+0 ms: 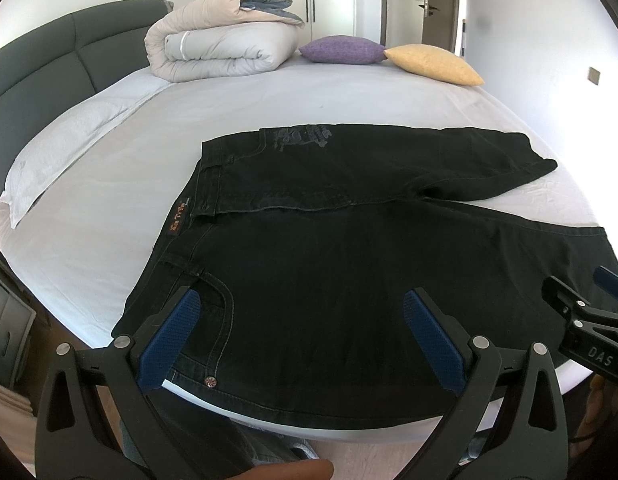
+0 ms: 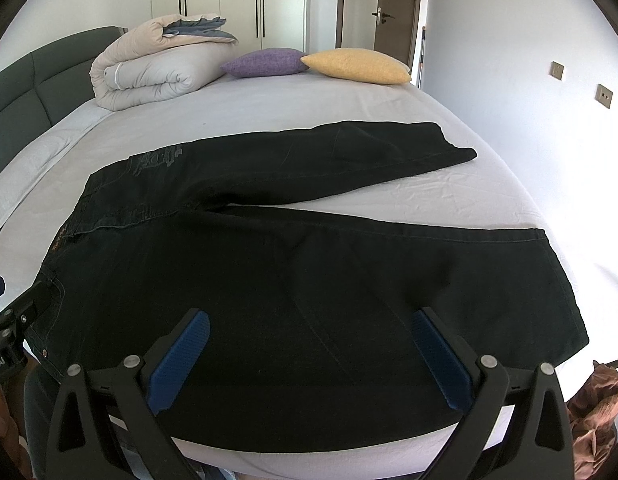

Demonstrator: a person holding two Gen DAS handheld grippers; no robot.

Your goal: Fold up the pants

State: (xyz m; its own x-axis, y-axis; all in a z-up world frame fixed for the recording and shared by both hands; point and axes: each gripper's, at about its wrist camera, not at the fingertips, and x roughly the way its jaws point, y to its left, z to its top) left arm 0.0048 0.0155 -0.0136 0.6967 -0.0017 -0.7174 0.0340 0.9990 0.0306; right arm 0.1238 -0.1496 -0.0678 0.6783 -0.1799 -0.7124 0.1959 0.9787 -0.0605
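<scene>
On the bed (image 1: 309, 92), black pants (image 1: 329, 264) lie spread flat beneath the left hand-held gripper (image 1: 301, 332) and right hand-held gripper (image 2: 309, 352), both with fingers apart.

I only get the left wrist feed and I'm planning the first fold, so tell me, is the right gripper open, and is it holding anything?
Observer: The right gripper is open, jaws spread wide above the near leg, with nothing clamped between them.
Operator: Where does that leg end? My view cuts it off.
Observer: Its hem lies flat on the bed, with the near corner close to the mattress edge.
Operator: Anything past that corner?
Observer: A crumpled brown cloth sits off the bed, at the lower right.
</scene>
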